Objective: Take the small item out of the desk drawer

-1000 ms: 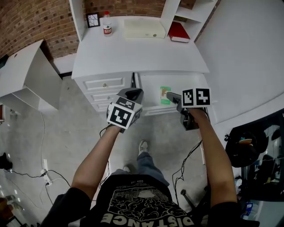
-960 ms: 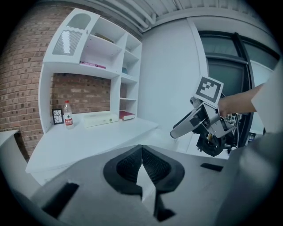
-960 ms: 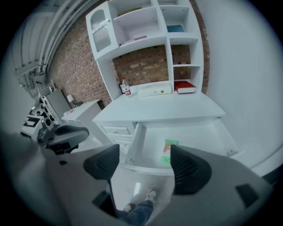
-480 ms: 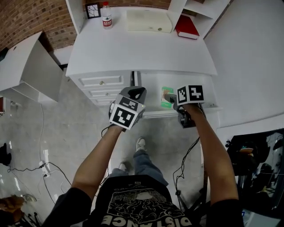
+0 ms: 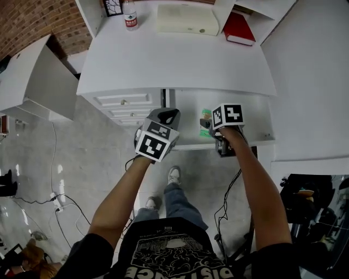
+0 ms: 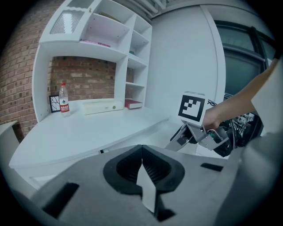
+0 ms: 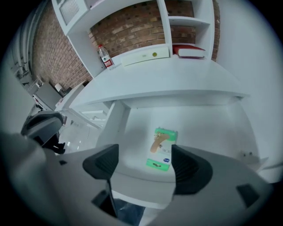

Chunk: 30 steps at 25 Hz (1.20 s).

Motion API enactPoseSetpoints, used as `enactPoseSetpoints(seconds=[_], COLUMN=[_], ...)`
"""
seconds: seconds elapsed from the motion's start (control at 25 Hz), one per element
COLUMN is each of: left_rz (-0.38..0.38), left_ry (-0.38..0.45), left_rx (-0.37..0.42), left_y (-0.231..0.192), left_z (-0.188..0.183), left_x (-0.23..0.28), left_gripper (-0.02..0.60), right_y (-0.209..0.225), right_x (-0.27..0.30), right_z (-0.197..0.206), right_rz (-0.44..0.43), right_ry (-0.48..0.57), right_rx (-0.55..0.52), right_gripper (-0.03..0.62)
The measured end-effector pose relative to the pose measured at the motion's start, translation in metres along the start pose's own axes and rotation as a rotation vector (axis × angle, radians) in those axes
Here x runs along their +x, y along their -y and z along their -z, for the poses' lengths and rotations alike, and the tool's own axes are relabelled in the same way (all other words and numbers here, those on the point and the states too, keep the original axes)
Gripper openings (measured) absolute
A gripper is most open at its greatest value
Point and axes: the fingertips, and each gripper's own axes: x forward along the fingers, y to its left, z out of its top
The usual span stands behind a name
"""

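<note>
The white desk drawer [image 5: 245, 143] [image 7: 208, 132] stands pulled out under the desktop. A small green and white box [image 7: 162, 148] [image 5: 205, 121] lies flat on its floor, near the front. My right gripper [image 7: 143, 165] [image 5: 209, 122] is open and hovers just above the drawer's front, with the box lying beyond the gap between its jaws. My left gripper [image 6: 141, 170] [image 5: 166, 115] is shut with nothing in it, held in front of the desk to the left of the drawer. In the left gripper view the right gripper [image 6: 179, 139] shows at right.
On the white desktop [image 5: 174, 60] stand a water bottle [image 5: 130, 15], a cream box [image 5: 188, 19] and a red book [image 5: 239, 28]. Small shut drawers [image 5: 122, 102] sit left of the open one. A white cabinet [image 5: 32, 82] stands at far left. Cables [image 5: 54, 201] lie on the floor.
The view has shifted toward the desk. My right gripper has moved a little left and closer over the green box in the drawer. The left gripper holds about the same place.
</note>
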Motion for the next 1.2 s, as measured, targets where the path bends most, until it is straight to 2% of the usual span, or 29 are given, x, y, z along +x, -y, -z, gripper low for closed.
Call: enactPoseSetpoints(seconds=[0.32, 0.6, 1.04, 1.2], left_rz=[-0.020, -0.032, -0.039, -0.044], left_ry=[-0.033, -0.076, -0.119, -0.134], left_rx=[-0.007, -0.004, 0.006, 0.007], left_y=[-0.016, -0.025, -0.038, -0.042], left_z=[-0.003, 0.001, 0.003, 0.003], left_x=[0.022, 0.038, 0.059, 0.064], left_gripper=[0.002, 0.002, 0.002, 0.002], right_y=[0.019, 0.038, 0.053, 0.060], right_x=[0.043, 0.076, 0.113, 0.121], right_z=[-0.004, 0.002, 0.012, 0.012], right_rz=[0.017, 0.034, 0.070, 0.137], right_ry=[-0.068, -0.120, -0.176, -0.182], right_rx=[0.051, 0.140, 0.205, 0.196], right_gripper=[0.397, 0.397, 0.397, 0.395])
